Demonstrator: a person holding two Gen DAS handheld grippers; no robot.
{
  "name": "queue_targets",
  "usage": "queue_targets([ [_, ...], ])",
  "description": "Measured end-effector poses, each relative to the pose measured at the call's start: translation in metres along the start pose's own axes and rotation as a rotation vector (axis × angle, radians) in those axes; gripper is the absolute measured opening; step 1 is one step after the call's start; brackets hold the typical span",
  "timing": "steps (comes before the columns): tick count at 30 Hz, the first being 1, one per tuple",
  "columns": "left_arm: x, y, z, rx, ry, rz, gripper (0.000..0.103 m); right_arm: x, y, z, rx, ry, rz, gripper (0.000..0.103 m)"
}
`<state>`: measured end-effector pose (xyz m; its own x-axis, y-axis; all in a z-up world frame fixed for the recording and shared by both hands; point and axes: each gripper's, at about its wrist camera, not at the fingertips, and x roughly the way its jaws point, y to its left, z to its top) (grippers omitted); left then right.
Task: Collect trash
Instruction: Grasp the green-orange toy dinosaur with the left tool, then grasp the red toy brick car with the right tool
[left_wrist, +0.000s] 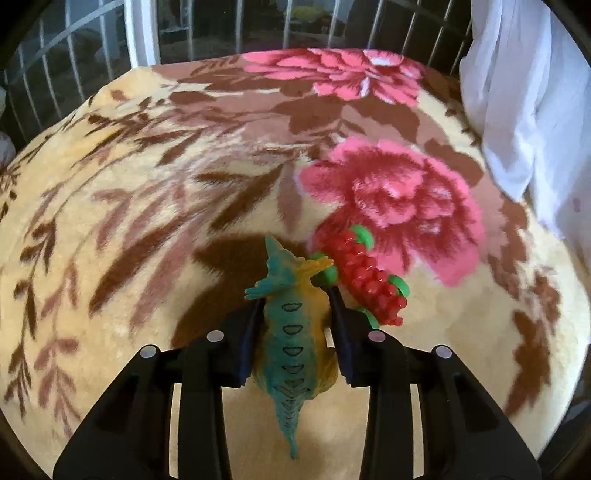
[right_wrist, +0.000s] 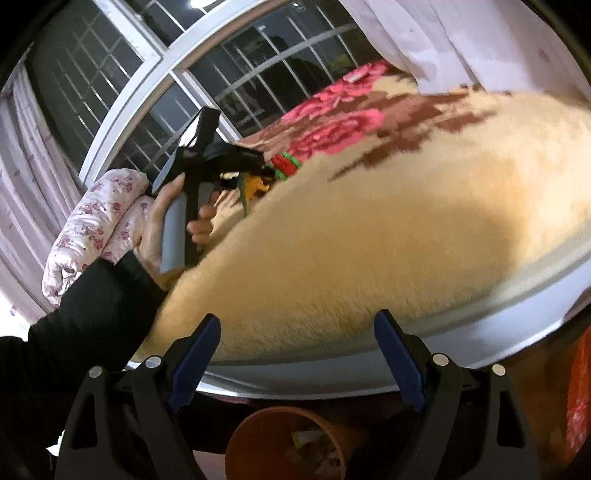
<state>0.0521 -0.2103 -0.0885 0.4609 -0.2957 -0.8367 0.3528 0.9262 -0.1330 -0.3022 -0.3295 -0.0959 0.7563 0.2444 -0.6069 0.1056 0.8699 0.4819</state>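
Note:
My left gripper (left_wrist: 297, 301) is shut on a teal and yellow toy dinosaur (left_wrist: 295, 332), its head pointing away and its tail toward the camera, on the floral blanket (left_wrist: 147, 221). A red knobbly toy with green wheels (left_wrist: 360, 275) lies just to the right of the dinosaur's head, touching it. In the right wrist view the left gripper (right_wrist: 266, 173) shows far off on the bed with the dinosaur (right_wrist: 255, 188) and the red toy (right_wrist: 286, 164). My right gripper (right_wrist: 297, 332) is open and empty, off the bed's near edge, above a brown bin (right_wrist: 258, 435) with scraps inside.
A white cloth (left_wrist: 524, 92) hangs at the bed's far right. A barred window (right_wrist: 129, 92) runs behind the bed. A folded flowered quilt (right_wrist: 92, 221) lies at the bed's left end. Something orange-red (right_wrist: 578, 387) hangs at the right edge.

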Motion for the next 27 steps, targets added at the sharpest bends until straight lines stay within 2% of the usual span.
queue_targets([
  [3, -0.027, 0.008, -0.013, 0.012, -0.023, 0.004, 0.034, -0.002, 0.009, 0.018, -0.056, -0.007, -0.005, 0.084],
  [8, -0.077, 0.03, -0.046, 0.05, -0.063, 0.052, 0.034, 0.01, 0.031, 0.057, -0.203, -0.012, -0.001, 0.084],
  [15, -0.131, 0.065, -0.1, 0.024, -0.095, 0.106, 0.034, 0.093, 0.053, 0.135, -0.328, 0.064, 0.031, 0.084],
  [18, -0.144, 0.071, -0.116, 0.02, -0.127, 0.149, 0.034, 0.133, 0.062, 0.16, -0.371, 0.092, 0.006, 0.084],
  [22, -0.143, 0.077, -0.128, 0.002, -0.135, 0.167, 0.034, 0.189, 0.068, 0.188, -0.423, 0.132, -0.085, 0.079],
  [23, -0.14, 0.078, -0.13, -0.006, -0.132, 0.164, 0.034, 0.201, 0.067, 0.193, -0.418, 0.149, -0.105, 0.079],
  [25, -0.133, 0.082, -0.133, -0.023, -0.117, 0.145, 0.034, 0.22, 0.067, 0.199, -0.413, 0.183, -0.121, 0.073],
  [27, -0.126, 0.085, -0.135, -0.039, -0.105, 0.131, 0.034, 0.234, 0.068, 0.202, -0.426, 0.207, -0.142, 0.072],
])
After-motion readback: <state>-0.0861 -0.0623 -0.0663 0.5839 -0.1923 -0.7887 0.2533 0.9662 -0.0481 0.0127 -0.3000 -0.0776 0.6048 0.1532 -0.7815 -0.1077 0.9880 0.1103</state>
